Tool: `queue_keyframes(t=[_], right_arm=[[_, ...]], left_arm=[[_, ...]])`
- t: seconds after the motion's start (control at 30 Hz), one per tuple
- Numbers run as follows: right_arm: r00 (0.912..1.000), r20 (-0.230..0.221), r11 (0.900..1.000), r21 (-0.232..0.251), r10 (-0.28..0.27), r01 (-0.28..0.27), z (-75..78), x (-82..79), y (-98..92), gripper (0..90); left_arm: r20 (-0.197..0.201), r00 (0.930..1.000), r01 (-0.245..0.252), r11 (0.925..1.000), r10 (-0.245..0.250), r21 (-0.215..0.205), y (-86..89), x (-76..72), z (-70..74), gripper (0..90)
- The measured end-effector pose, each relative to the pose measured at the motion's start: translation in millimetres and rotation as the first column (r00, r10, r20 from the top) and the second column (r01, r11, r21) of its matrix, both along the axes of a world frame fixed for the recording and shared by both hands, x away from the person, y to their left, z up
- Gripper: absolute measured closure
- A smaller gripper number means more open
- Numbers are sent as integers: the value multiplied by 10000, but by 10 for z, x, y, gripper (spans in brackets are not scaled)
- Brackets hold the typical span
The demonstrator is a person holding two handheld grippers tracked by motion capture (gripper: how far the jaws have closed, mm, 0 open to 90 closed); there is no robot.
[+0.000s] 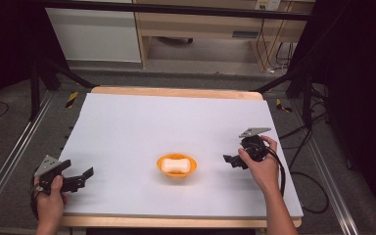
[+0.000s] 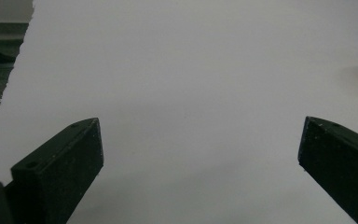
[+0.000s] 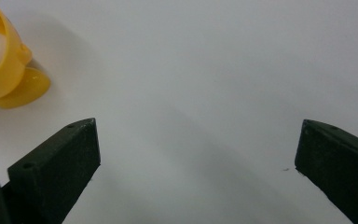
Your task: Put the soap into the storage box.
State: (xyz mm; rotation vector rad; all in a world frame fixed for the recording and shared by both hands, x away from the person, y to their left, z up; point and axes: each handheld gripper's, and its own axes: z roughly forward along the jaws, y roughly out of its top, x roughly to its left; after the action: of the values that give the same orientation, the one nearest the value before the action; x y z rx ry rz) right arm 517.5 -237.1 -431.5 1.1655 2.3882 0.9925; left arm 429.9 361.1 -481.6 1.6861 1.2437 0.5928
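Two grippers with jaws wide apart and empty, left gripper (image 1: pixel 81 177) near the surface's (image 1: pixel 127 127) front-left edge, right gripper (image 1: pixel 231 159) just right of the orange bowl (image 1: pixel 176 165), white soap-like block (image 1: pixel 176 165) inside, bowl at centre front.

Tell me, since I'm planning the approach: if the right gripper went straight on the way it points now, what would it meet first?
Probably the orange dish holding a white bar. The right gripper, jaws open, points roughly toward it across the bare white sheet. In the right gripper view the dish sits off to the left, so it might pass beside it.
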Motion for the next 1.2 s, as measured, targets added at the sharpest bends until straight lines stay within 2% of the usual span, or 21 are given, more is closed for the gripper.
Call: queue_keyframes(t=[0.23, 0.47, 0.8, 0.83, 1.0, 1.2], right_arm=[[9993, 197, 9995, -11, -307, 307, -61, -97, -171, 5], [9975, 326, 9979, 213, -623, 617, -121, -196, -324, 6], [9940, 351, 9937, 464, -1037, 1021, -217, -332, -500, 5], [9934, 232, 9923, 544, -1127, 1113, -225, -351, -515, 5], [9901, 269, 9885, 663, -1376, 1356, -294, -426, -623, 5], [9887, 424, 9869, 801, -1435, 1398, -367, -532, -737, 5]], left_arm=[[-16, 10000, -9, 10000, 9, 24, -1, 0, 1, 0], [5, 10000, -14, 10000, 14, 29, -4, -3, 1, 0], [1, 10000, -18, 10000, 18, 35, -3, -2, 1, 0], [1, 10000, -21, 10000, 21, 39, -4, -3, 1, 0], [0, 10000, -23, 10000, 23, 40, -4, -3, 1, 0], [5, 10000, -26, 10000, 26, 42, -6, -4, 1, 0]])
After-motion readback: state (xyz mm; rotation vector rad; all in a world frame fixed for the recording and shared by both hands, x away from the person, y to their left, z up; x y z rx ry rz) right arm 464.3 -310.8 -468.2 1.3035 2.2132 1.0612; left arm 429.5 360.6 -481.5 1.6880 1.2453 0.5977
